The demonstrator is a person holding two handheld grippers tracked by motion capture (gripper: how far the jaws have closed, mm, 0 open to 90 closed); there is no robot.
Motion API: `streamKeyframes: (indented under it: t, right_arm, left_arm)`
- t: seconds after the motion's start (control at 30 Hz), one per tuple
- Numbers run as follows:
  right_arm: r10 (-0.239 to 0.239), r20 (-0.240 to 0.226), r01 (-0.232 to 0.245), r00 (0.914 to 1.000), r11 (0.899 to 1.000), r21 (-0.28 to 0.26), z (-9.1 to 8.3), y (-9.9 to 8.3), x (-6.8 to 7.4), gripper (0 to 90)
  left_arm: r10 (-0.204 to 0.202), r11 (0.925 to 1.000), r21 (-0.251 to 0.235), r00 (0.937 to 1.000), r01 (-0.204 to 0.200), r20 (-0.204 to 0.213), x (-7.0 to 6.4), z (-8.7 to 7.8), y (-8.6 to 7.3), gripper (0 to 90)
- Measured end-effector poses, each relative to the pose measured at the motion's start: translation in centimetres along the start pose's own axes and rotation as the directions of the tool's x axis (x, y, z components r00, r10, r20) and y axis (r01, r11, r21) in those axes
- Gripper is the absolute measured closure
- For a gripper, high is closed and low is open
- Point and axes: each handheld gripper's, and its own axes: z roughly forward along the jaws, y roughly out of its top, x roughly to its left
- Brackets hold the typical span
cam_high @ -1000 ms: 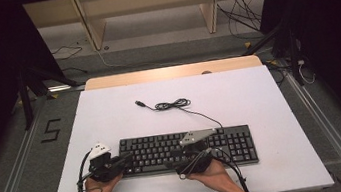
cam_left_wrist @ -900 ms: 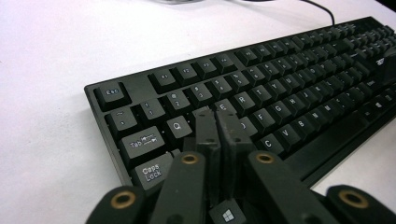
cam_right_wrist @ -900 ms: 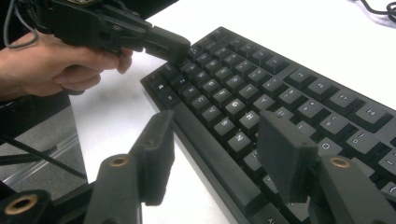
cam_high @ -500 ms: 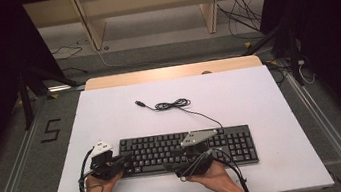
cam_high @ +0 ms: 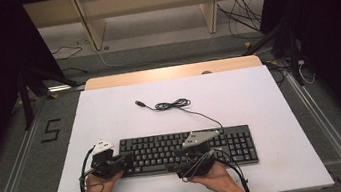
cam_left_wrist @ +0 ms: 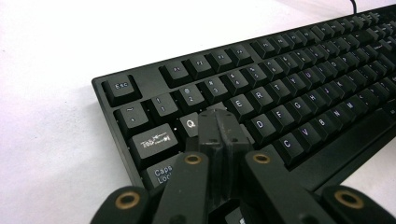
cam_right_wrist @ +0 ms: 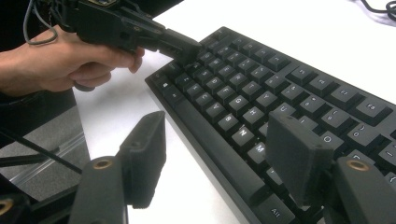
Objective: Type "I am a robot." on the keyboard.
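Our left gripper (cam_left_wrist: 219, 122), jaws pressed together, tips onto the W key at the left end of the keyboard (cam_high: 225, 143), whose length runs rightward under our spread right gripper (cam_right_wrist: 219, 154).

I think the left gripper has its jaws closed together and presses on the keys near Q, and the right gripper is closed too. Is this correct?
One thing is wrong: the right gripper is open, its jaws wide apart over the keyboard, as the right gripper view shows. The left gripper is closed near Q, as you say.
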Motion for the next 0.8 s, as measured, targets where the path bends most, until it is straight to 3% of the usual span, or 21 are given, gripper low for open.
streamKeyframes:
  t: [0.47, 0.8]
  right_arm:
    - [0.008, 0.001, -0.008, 1.0, 1.0, -0.004, -0.24, -0.16, 0.04, 38.1]
    - [0.022, 0.035, -0.022, 0.9992, 1.0, -0.014, -0.55, -0.1, -0.47, 41.7]
  left_arm:
    - [0.0, 0.9994, 0.036, 0.9999, 0.0, 0.012, 0.14, 0.63, -0.12, 89.2]
    - [0.004, 0.9999, 0.013, 0.9999, -0.004, 0.011, -0.14, 0.41, -0.02, 84.6]
